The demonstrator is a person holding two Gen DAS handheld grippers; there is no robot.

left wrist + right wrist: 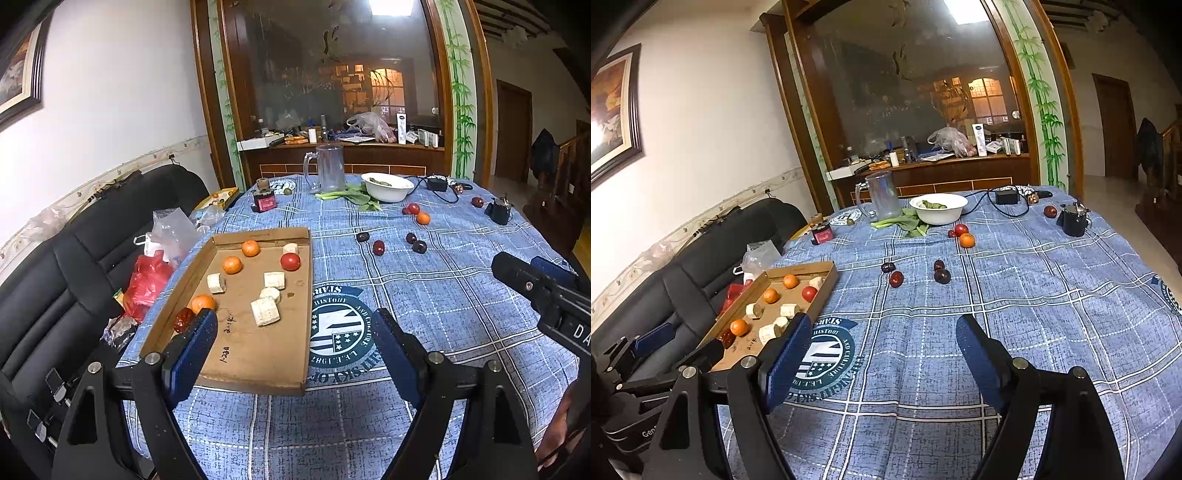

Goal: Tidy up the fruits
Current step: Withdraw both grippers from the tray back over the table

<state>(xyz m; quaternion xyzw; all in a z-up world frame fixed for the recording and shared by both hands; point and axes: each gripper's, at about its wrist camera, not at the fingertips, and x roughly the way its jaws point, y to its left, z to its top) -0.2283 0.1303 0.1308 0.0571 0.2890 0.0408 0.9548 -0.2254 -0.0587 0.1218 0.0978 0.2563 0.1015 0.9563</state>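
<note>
While both grippers (295, 325) (882, 332) gape empty, the tray (258, 354) holds three oranges (232, 264), five pale blocks (265, 311).

Matt cardboard tray (258, 354); woven cloth tablecloth (424, 295).

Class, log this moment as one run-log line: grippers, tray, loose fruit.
left hand-held gripper: open, empty | right hand-held gripper: open, empty | tray: oranges, tomato, date, pale chunks | loose fruit: on cloth
</note>
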